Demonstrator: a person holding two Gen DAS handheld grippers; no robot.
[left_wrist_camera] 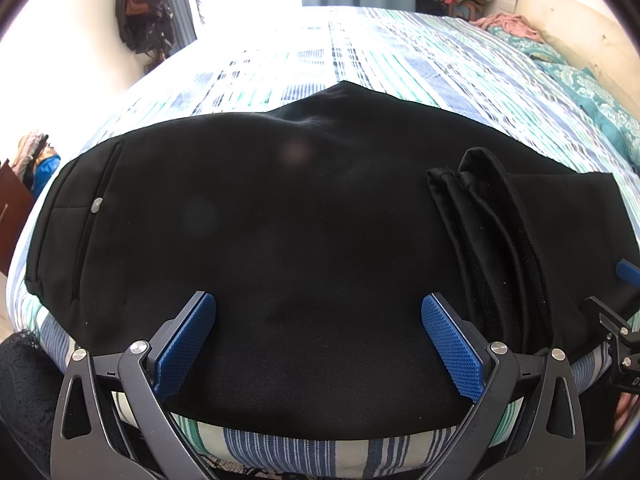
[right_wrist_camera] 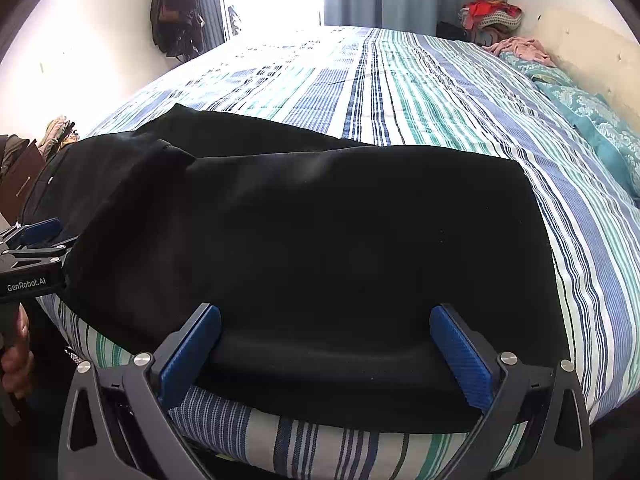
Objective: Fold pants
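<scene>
Black pants (left_wrist_camera: 280, 208) lie along the near edge of a striped bed (left_wrist_camera: 400, 68), waistband with a silver button (left_wrist_camera: 96, 205) at the left. The leg part is folded back, its hems (left_wrist_camera: 460, 184) lying on top at the right. In the right wrist view the folded pants (right_wrist_camera: 320, 232) fill the middle. My left gripper (left_wrist_camera: 319, 310) is open, its blue pads just above the cloth near the bed edge. My right gripper (right_wrist_camera: 325, 324) is open over the near edge of the pants. Neither holds anything. The left gripper also shows at the left of the right wrist view (right_wrist_camera: 40, 236).
The striped bedspread (right_wrist_camera: 420, 92) stretches away beyond the pants. Teal pillows (right_wrist_camera: 592, 120) and a pink cloth (right_wrist_camera: 520, 50) lie at the far right by the headboard. Bags hang on the wall (right_wrist_camera: 176, 20). A pile of clothes (right_wrist_camera: 490, 14) sits in the far corner.
</scene>
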